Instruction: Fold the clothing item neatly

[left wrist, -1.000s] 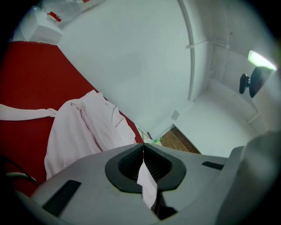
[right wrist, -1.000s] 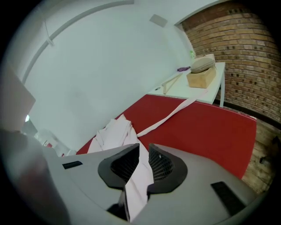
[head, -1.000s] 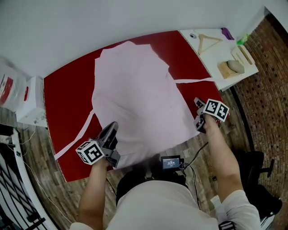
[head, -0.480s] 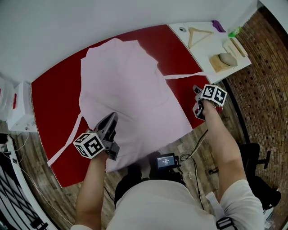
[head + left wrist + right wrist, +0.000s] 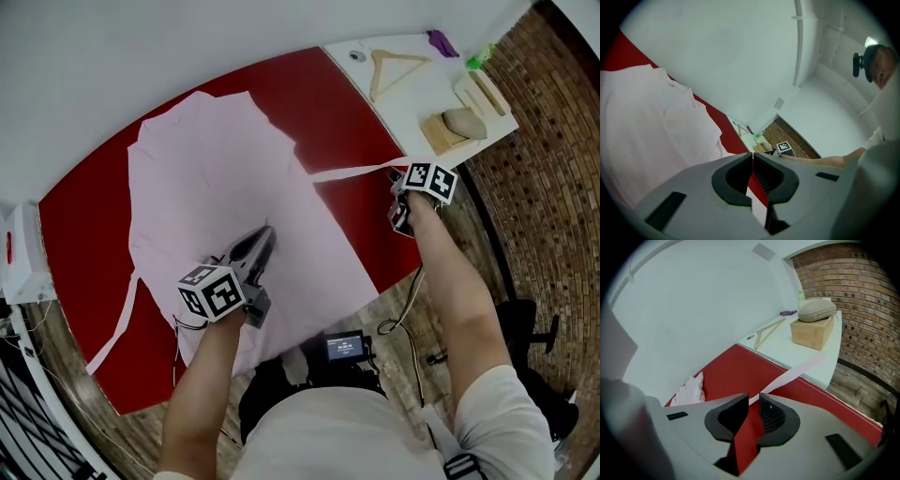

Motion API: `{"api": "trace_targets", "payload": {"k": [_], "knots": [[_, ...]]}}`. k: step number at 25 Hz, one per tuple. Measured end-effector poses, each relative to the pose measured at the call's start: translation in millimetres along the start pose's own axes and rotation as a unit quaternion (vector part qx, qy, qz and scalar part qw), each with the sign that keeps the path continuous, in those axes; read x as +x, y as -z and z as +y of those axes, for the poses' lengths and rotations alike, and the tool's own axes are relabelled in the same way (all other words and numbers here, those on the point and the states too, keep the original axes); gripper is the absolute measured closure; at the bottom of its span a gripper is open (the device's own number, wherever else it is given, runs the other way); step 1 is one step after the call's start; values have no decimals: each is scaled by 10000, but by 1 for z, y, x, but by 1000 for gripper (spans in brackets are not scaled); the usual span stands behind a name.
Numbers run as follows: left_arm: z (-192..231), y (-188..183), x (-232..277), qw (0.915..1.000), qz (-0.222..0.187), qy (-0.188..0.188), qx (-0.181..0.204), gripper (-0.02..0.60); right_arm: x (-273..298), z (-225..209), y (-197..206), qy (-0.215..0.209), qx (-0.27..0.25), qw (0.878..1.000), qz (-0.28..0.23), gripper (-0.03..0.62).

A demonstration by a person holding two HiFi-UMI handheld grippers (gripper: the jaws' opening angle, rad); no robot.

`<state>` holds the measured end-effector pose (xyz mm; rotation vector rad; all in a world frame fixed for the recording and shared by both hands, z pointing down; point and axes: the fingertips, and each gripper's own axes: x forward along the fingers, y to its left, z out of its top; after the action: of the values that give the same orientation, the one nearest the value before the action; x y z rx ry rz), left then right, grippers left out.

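Head view: from above the person's head, facing steeply down; takes in the whole red table (image 5: 80, 220), both forearms and the floor at the near edge.
Left gripper view: rides on the left gripper (image 5: 265, 236), close and low over the garment (image 5: 647, 126), facing almost level across it toward the white wall (image 5: 740, 56).
Right gripper view: rides on the right gripper (image 5: 397, 208), tilted down over the table's corner, facing the side table (image 5: 806, 355) and brick wall (image 5: 855, 301).
Shared, head and left: the garment and the right gripper's marker cube (image 5: 784, 148).
Shared, head and right: the strap (image 5: 790, 376), hanger (image 5: 766, 331), and wooden block (image 5: 813, 331).
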<state>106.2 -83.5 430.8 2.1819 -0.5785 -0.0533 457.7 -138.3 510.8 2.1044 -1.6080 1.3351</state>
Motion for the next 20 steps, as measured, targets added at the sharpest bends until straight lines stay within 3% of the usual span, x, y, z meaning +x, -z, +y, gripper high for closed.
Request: {"api": "trace_targets", "payload": {"k": [6,10,15,20], "knots": [[-2,9,54,9995,284,146,-8,574,32,-16,-16,112,143,9997,163,528],[-3,15,76,9988,445,188,22,573,45,-35,-18,414,622,9968,268,524],[-5,23,86,9981,588,175,42,573,55,-63,-19,979,991,9895,373,507],[-2,27,78,9978,648,111,37,572,60,-75,-27,1109,1551,9814,208,507]]}}
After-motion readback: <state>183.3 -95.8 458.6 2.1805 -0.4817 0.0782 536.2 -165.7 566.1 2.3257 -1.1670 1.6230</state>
